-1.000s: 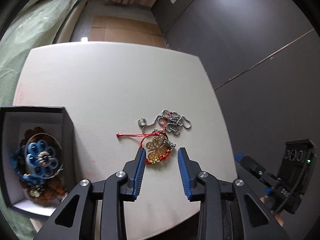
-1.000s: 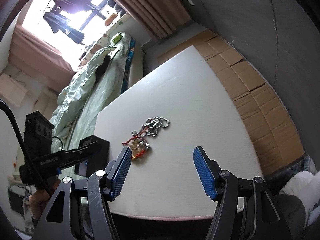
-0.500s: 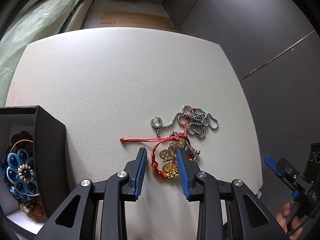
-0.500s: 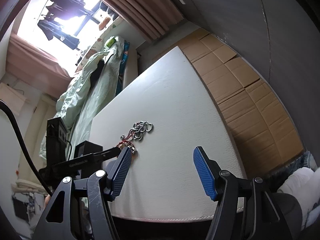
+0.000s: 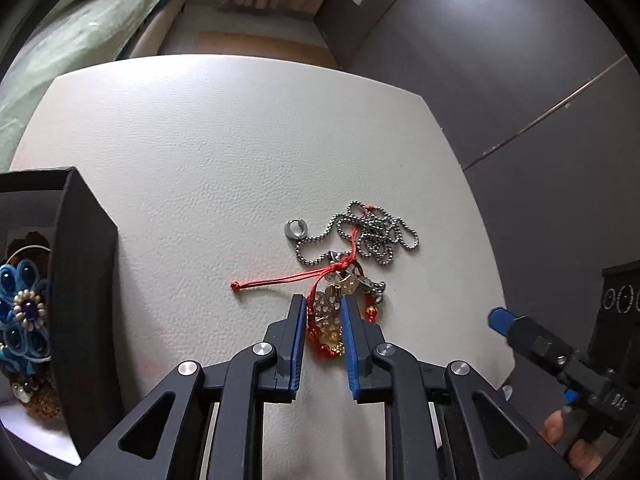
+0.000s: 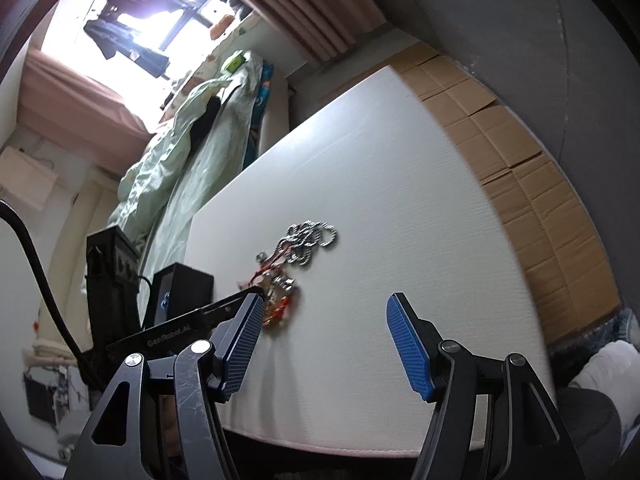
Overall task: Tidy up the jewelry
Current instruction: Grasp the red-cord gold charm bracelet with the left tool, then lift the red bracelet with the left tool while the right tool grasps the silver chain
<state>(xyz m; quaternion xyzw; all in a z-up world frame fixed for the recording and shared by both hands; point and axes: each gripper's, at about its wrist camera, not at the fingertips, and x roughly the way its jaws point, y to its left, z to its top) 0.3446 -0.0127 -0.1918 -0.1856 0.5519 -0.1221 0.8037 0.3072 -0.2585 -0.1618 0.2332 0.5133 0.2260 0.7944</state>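
On left gripper (image 6: 256, 300) arm: "GenRobot.AI" (white lettering); fingers pinching butterfly pendant (image 5: 326, 312).

The white table (image 5: 224, 152) lies bare across its far half and far corners, open to any approach. Near its right edge a tangle of ball chain (image 5: 372, 236) and red cord (image 5: 280, 280) takes up room. At the left edge, 1 tall black box (image 5: 86, 280) walls off that side.
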